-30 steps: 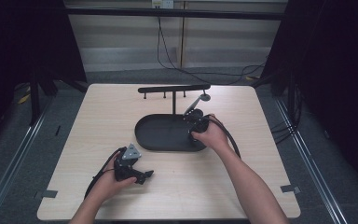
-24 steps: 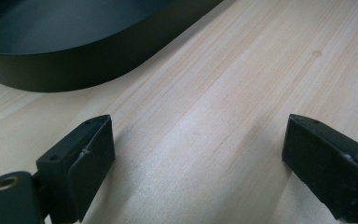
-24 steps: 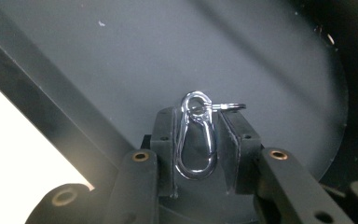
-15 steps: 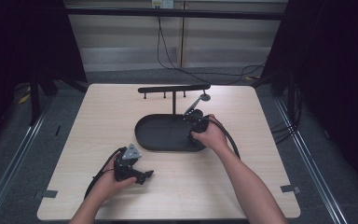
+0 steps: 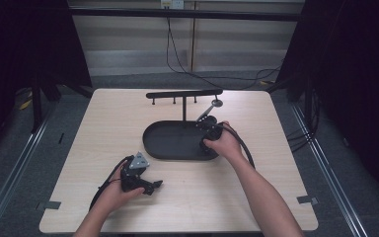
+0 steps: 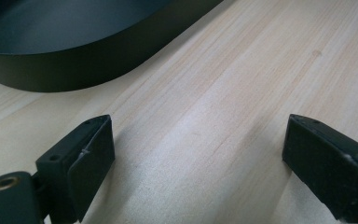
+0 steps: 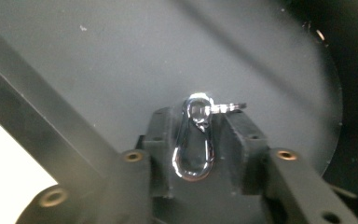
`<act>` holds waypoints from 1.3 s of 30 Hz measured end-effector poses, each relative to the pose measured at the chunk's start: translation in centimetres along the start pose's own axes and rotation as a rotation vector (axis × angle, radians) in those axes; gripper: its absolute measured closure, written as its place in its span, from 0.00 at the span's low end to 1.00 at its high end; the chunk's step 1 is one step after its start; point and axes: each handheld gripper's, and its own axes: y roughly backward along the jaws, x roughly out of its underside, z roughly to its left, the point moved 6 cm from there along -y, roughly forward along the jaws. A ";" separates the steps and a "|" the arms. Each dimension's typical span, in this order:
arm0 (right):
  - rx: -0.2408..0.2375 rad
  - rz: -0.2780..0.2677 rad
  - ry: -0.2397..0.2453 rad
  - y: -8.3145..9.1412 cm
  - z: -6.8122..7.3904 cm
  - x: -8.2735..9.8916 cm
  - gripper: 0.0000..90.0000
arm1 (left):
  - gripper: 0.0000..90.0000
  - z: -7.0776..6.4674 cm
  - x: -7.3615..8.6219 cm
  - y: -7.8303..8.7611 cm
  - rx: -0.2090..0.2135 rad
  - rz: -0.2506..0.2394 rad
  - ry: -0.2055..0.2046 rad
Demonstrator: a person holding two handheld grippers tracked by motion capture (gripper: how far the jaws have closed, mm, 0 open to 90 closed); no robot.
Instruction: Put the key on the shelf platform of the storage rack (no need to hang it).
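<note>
A small silver snap clip (image 7: 193, 142) lies on the floor of the black oval tray (image 5: 168, 148), between the black pads of my right gripper (image 7: 198, 119). Its jaws have just been opening and stand slightly apart from the clip, so the grip is loose. In the high view my right gripper (image 5: 206, 129) points down into the tray's right end. My left gripper (image 5: 154, 186) rests on the wooden table in front of the tray, pointing right. In the left gripper view its jaws stand wide open (image 6: 198, 154) over bare wood, with the tray wall (image 6: 74, 70) ahead.
A black T-shaped rack (image 5: 184, 94) with short pegs under its bar rises from the back of the tray. A small grey round piece on a thin stalk (image 5: 216, 103) sticks up behind the right gripper. Cables trail from both grippers.
</note>
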 end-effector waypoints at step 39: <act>-0.037 -0.042 0.022 4.2 1.0 2.8 0.37 | 0.10 0.0 0.0 0.0 0.002 -0.002 0.001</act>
